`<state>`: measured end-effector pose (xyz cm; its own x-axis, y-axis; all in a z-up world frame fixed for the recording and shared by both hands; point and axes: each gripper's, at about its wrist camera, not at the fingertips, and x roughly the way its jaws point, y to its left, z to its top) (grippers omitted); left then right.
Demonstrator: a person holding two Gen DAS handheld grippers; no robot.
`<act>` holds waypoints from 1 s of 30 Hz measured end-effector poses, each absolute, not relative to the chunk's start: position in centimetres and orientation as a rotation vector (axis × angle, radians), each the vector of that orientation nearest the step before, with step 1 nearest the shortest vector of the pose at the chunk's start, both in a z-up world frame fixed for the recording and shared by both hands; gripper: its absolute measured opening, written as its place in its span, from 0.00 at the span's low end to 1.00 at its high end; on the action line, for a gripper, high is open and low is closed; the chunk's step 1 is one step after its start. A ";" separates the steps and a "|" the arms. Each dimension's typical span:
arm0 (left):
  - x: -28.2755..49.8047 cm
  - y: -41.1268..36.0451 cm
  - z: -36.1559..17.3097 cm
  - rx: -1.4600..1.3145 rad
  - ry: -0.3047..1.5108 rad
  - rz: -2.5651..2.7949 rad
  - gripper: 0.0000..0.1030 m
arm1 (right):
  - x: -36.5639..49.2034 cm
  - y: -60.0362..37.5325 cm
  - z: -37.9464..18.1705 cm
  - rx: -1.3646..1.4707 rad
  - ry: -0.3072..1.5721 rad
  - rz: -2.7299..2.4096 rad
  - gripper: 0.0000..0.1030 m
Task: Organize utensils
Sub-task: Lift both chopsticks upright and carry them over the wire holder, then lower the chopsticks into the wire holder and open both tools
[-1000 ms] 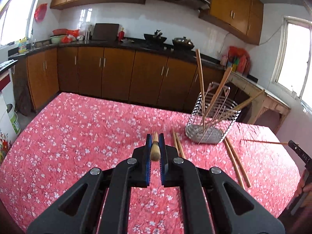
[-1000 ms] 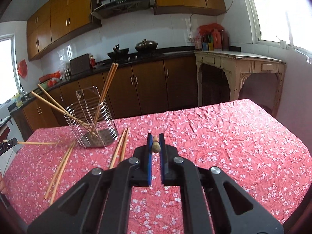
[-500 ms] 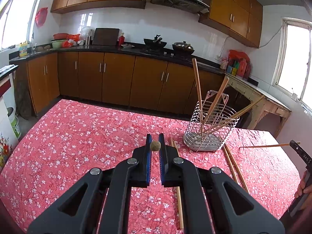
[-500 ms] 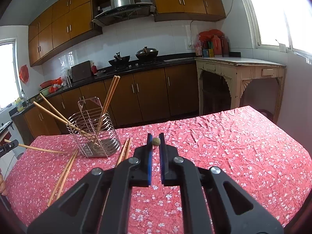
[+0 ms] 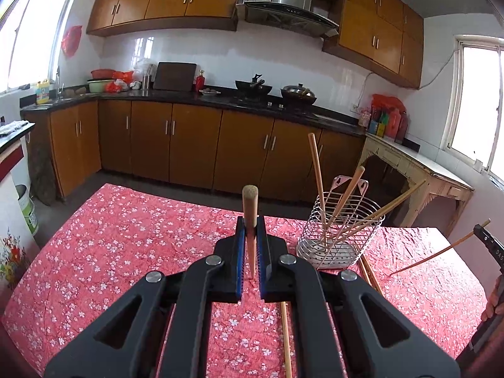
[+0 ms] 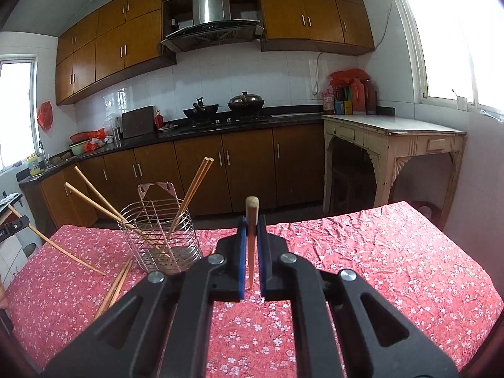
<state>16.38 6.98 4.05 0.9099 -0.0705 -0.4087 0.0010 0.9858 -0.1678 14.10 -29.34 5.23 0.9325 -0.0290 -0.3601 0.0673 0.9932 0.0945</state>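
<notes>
In my left tongs (image 5: 251,231) I have one tapered, light wooden chopstick (image 5: 250,208) clamped between the blue pads, its thick blunt end sticking up past the tips and its thin end pointing down toward the desk. My right tongs (image 6: 251,231) are closed the same way on a second tapered wooden chopstick (image 6: 252,217), also thick end up.

From the left wrist view, the right tongs show at the far right edge with their chopstick slanting down so that its thin end is at the cloth or just above it; I cannot tell whether it touches. From the right wrist view, the left tongs appear at the far left edge with their stick angled down in the same manner.

Between the two stands the round silver wire utensil basket (image 5: 341,239) on the desk, upright, with several wooden chopsticks leaning out of it in different directions. More loose wooden chopsticks (image 6: 115,285) lie flat on the cloth just beside the basket's base.

The desk is covered by a red tablecloth with small white blossoms (image 5: 132,239), somewhat wrinkled. Beyond it run brown wooden kitchen cabinets (image 6: 245,163) under a dark countertop, where two dark woks (image 6: 222,107) sit on the hob.
</notes>
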 end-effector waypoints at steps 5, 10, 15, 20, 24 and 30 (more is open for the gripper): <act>16.1 6.8 4.8 -0.155 0.408 -0.041 0.06 | 13.9 -29.6 6.3 0.120 0.356 -0.045 0.07; 15.4 6.4 6.7 -0.143 0.369 -0.045 0.06 | 13.3 -29.9 8.8 0.141 0.329 -0.025 0.07; 14.3 5.6 9.5 -0.151 0.339 -0.087 0.06 | 12.5 -29.5 12.7 0.188 0.299 0.042 0.07; 12.9 3.0 13.8 -0.163 0.267 -0.185 0.06 | 12.2 -28.1 17.6 0.216 0.230 0.136 0.07; 13.4 0.8 16.7 -0.178 0.198 -0.209 0.06 | 13.6 -26.2 19.7 0.200 0.192 0.164 0.07; 16.9 -0.9 19.0 -0.228 0.079 -0.121 0.06 | 16.9 -23.9 20.0 0.171 0.165 0.175 0.07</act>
